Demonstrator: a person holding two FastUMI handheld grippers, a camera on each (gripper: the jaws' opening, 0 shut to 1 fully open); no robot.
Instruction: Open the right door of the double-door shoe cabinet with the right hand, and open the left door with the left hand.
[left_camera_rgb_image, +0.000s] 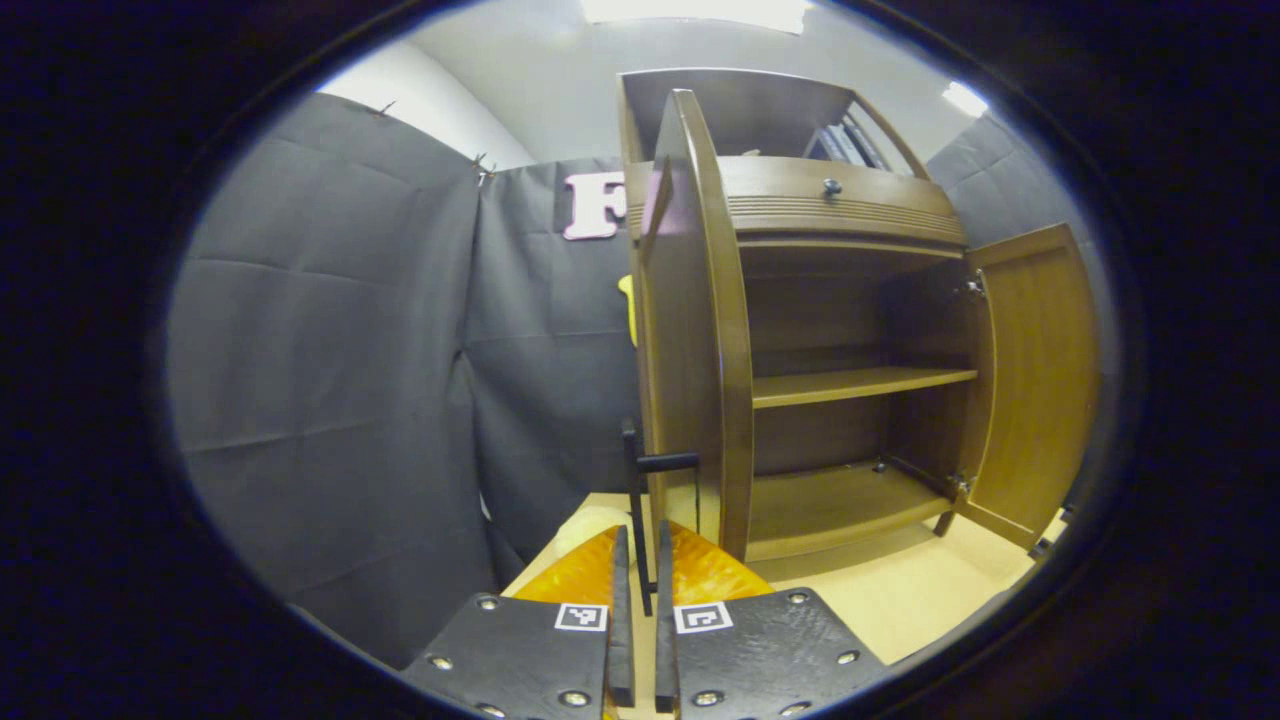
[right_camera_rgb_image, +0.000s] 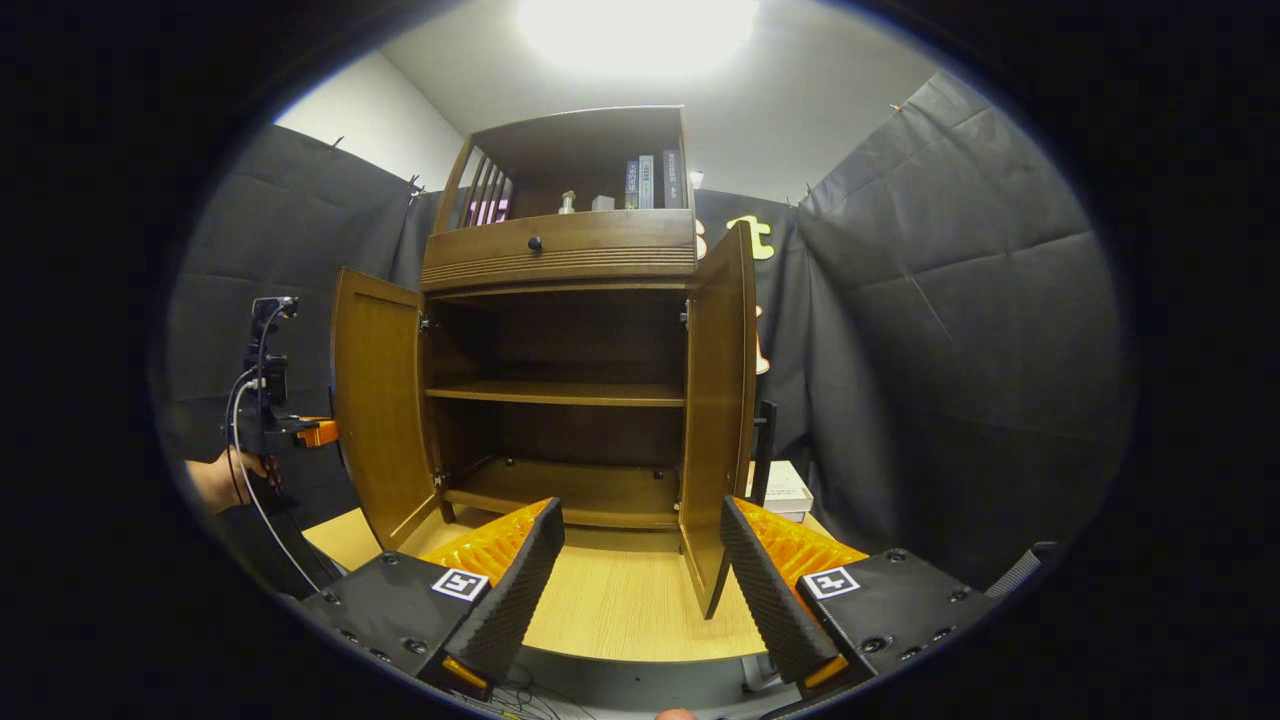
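Left gripper view first: my left gripper (left_camera_rgb_image: 640, 590) points level at the shoe cabinet (left_camera_rgb_image: 800, 330), fingers clamped on the thin black handle (left_camera_rgb_image: 640, 500) of the left door (left_camera_rgb_image: 695, 330), which stands swung out, edge-on just beyond the tips. Over in the right gripper view, my right gripper (right_camera_rgb_image: 640, 570) sits released, fingers spread wide over the pale wood tabletop (right_camera_rgb_image: 620, 600); the right door (right_camera_rgb_image: 720, 400) hangs open just past its right finger, not touched. I see dark glossy brown wood, two bare shelves (right_camera_rgb_image: 555, 392), a ribbed drawer (right_camera_rgb_image: 560, 250) with a round knob.
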